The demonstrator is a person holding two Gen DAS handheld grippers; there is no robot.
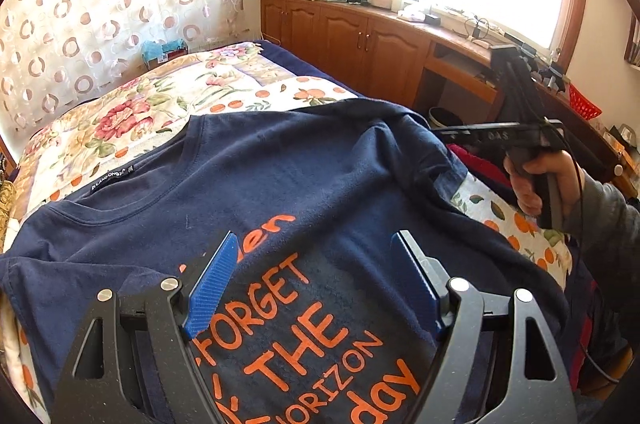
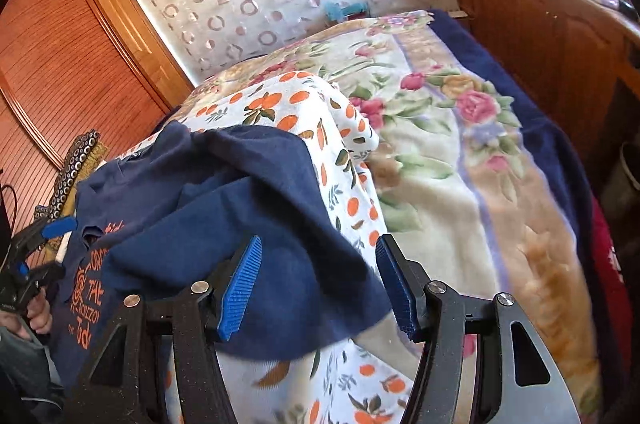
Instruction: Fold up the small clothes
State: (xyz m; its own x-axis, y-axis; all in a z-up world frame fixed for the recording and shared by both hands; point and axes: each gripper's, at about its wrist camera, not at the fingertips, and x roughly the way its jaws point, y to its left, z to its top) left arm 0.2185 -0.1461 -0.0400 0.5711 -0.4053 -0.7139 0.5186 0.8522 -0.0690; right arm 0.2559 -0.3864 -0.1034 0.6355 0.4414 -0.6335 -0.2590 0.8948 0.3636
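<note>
On the bed [image 1: 120,127] a dark blue shirt [image 1: 248,175] lies flat with its orange words facing up. It rests on a sheet [image 2: 288,111] printed with oranges, and a flowery blanket [image 2: 432,159] lies past that.

The left gripper [image 1: 316,284] hangs just over the words. Its blue fingers [image 1: 210,288] are spread wide and nothing is between them.

The right gripper [image 2: 318,284] is at the sleeve side of the shirt. Its fingers [image 2: 240,288] are spread too, and a loose flap of blue cloth lies between them. The pads do not press on it. In the left view a hand [image 1: 540,183] holds that gripper by its handle, off to the side of the shirt.

I think this is the first fold: bringing the sleeve side in over the middle. That flap looks bumpy and not flat yet.

Next, the right fingers probably need to pinch the edge again or pat it down. The left ones could hold the middle so the shirt does not slide.
</note>
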